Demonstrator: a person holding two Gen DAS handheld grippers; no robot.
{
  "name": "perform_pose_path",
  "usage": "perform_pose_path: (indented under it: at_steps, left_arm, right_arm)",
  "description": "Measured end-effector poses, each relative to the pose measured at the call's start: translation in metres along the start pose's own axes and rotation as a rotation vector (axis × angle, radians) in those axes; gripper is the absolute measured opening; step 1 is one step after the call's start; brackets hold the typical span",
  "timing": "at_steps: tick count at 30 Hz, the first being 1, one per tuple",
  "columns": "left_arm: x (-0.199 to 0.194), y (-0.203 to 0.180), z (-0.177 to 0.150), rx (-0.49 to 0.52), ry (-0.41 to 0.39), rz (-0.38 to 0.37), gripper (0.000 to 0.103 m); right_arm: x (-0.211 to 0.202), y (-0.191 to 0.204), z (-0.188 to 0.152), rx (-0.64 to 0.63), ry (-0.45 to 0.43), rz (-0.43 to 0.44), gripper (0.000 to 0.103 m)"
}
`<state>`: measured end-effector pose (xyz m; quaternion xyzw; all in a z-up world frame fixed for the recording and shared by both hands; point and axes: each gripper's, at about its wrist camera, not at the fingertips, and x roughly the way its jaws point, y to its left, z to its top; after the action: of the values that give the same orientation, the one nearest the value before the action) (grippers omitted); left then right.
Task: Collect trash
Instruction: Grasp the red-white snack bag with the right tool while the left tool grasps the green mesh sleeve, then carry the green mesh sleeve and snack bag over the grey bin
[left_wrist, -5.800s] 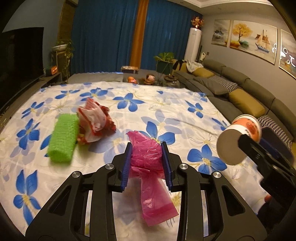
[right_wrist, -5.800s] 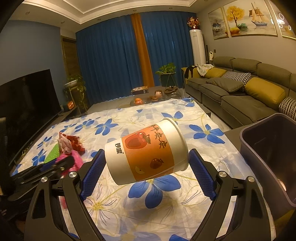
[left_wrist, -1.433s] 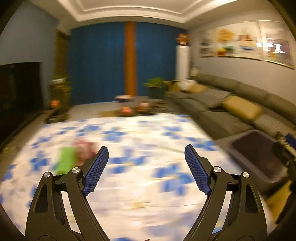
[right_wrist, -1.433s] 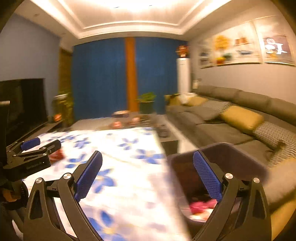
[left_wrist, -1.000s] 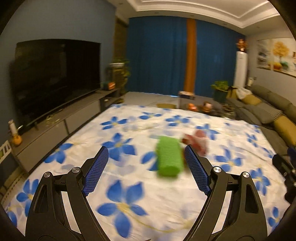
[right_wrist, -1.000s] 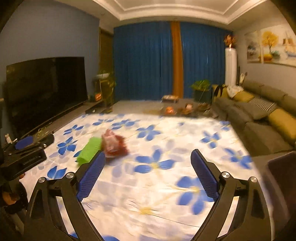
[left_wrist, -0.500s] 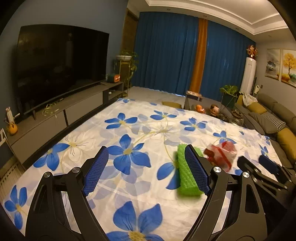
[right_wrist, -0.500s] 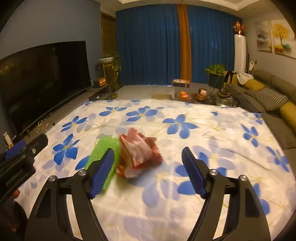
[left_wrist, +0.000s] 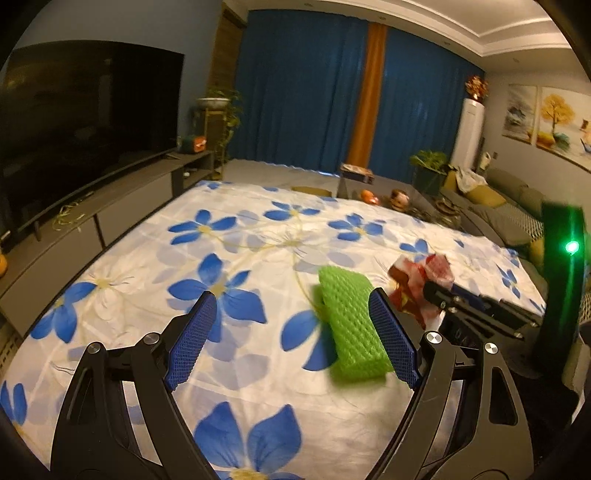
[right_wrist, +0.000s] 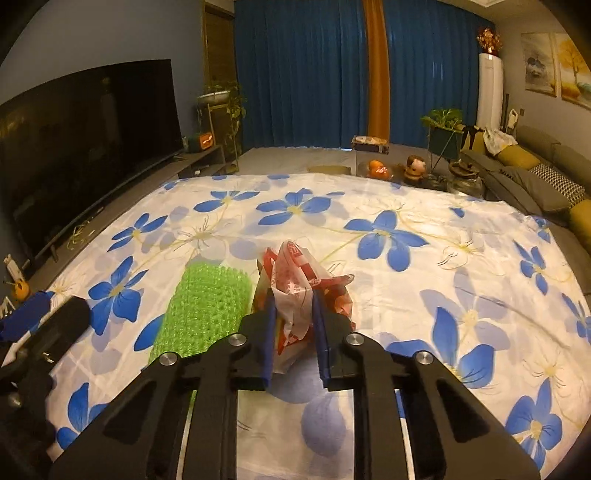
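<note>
**Floral sheet: right claw on wrapper, left lining up on foam**

Floral sheet (right_wrist: 424, 280) covers the work surface; two bits of trash on it, touching side by side.

Nearest: right gripper (right_wrist: 293, 314) has its jaws pinched nearly together on the crumpled red-and-white wrapper (right_wrist: 299, 280). Wrapper looks squeezed between the pads, its bottom at or just off the sheet; can't tell if it's lifted.

Left gripper (left_wrist: 291, 332) is wide open and holds nothing. Green foam sleeve (left_wrist: 351, 321) lies flat just ahead, off-centre toward the right-hand pad (left_wrist: 393, 338), which overlaps it in view.

Farther back: TV (right_wrist: 85, 140) on the left wall, blue curtains (right_wrist: 306, 74) at the far end, sofa (right_wrist: 535, 173) on the right. No bin in view.

Step, as I read it: picking up the last two pieces. Next: lift the wrapper clear; shift the left gripper right to straddle the sleeve, close gently since foam likely squashes, then carry both to a bin.
</note>
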<state>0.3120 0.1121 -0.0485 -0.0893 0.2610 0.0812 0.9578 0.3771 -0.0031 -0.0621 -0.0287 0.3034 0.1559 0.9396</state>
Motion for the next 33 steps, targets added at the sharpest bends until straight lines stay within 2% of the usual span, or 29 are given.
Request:
perform_pose_path:
  at_steps: [5,14,16,20,24,28,33]
  left_arm:
    - [0.009,-0.015,-0.001,0.02,0.028,-0.027,0.083]
    - [0.039,-0.036,-0.005,0.052,0.131,-0.056,0.072]
    - [0.046,-0.038,-0.007,0.064,0.167,-0.053,0.064]
    - [0.058,-0.036,-0.009,0.056,0.237,-0.072,0.054]
    - [0.069,-0.037,-0.012,0.056,0.301,-0.094,0.032]
    - [0.069,-0.035,-0.014,0.04,0.309,-0.115,0.012]
    - [0.054,-0.034,-0.019,0.011,0.28,-0.138,0.01]
  right_arm:
    - [-0.03,-0.02,-0.005,0.032,-0.062,-0.013,0.017]
    - [-0.086,-0.049,-0.007,0.047,-0.146,-0.023,0.017]
    - [-0.095,-0.053,-0.008,0.05,-0.156,-0.025,0.017]
    - [-0.11,-0.058,-0.01,0.042,-0.172,-0.025,0.017]
    - [-0.121,-0.058,-0.015,0.034,-0.172,-0.024,0.017]
    - [-0.132,-0.058,-0.02,0.025,-0.173,-0.023,0.017]
    - [-0.149,-0.06,-0.027,0.023,-0.166,-0.016,0.017]
